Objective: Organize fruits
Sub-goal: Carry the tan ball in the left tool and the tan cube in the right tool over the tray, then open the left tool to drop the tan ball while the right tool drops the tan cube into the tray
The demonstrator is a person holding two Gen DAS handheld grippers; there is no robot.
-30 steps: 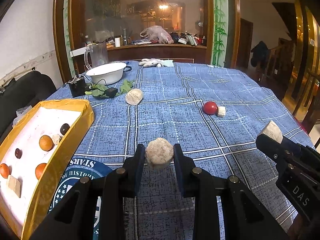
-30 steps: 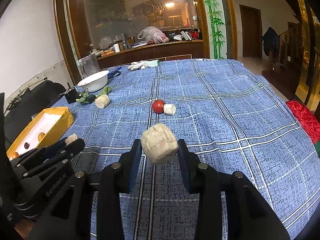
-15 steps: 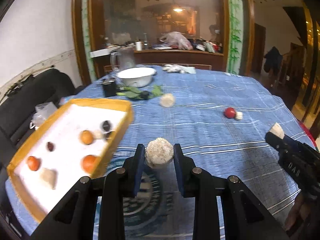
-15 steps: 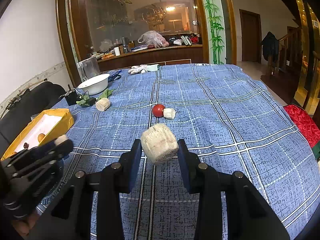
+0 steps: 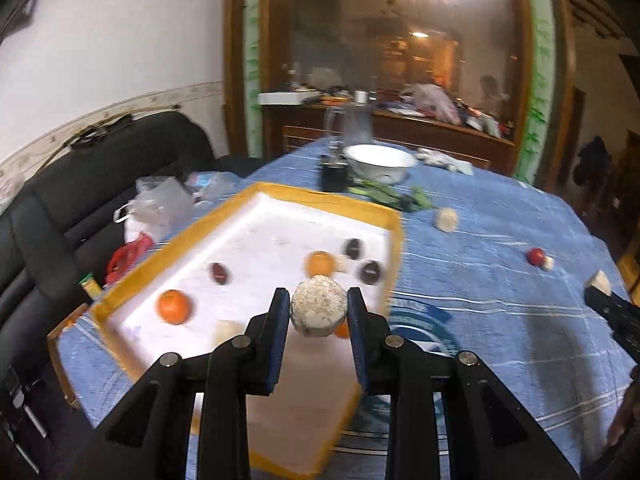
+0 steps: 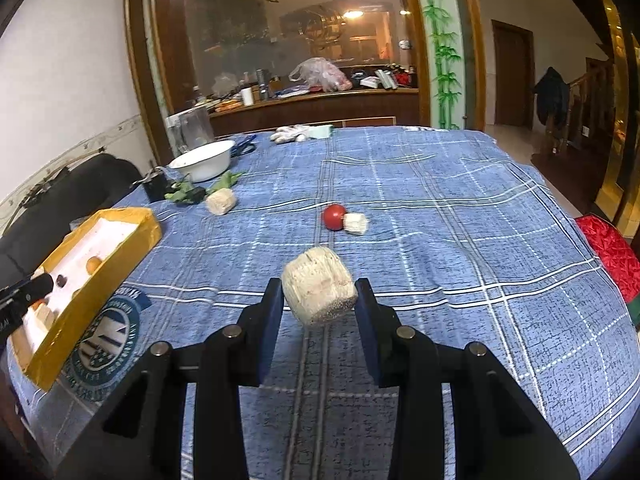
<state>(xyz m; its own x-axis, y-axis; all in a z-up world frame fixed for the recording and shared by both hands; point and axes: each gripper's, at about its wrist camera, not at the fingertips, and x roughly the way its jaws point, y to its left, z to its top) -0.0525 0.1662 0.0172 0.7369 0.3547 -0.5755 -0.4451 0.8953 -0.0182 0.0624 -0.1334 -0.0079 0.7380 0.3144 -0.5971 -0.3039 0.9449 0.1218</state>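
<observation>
Judging by looks, both pale chunks are light, dry and a little crumbly, rough enough not to slip. The left gripper (image 5: 319, 312) has its fingers pinching a rounded pale chunk (image 5: 319, 311) by its sides, held in the air over the near end of the yellow tray (image 5: 394, 227), where oranges (image 5: 173, 306) and dark plums (image 5: 219, 273) lie on the white liner. The right gripper (image 6: 319, 300) pinches a blockier pale chunk (image 6: 319, 289) the same way, above the blue checked table (image 6: 460, 248). A gentle squeeze across the widest part looks sufficient; more might break bits off. A red fruit (image 6: 333, 216) touching another pale piece (image 6: 355, 223) waits farther out; it looks smooth and firmer, best taken across its middle.
</observation>
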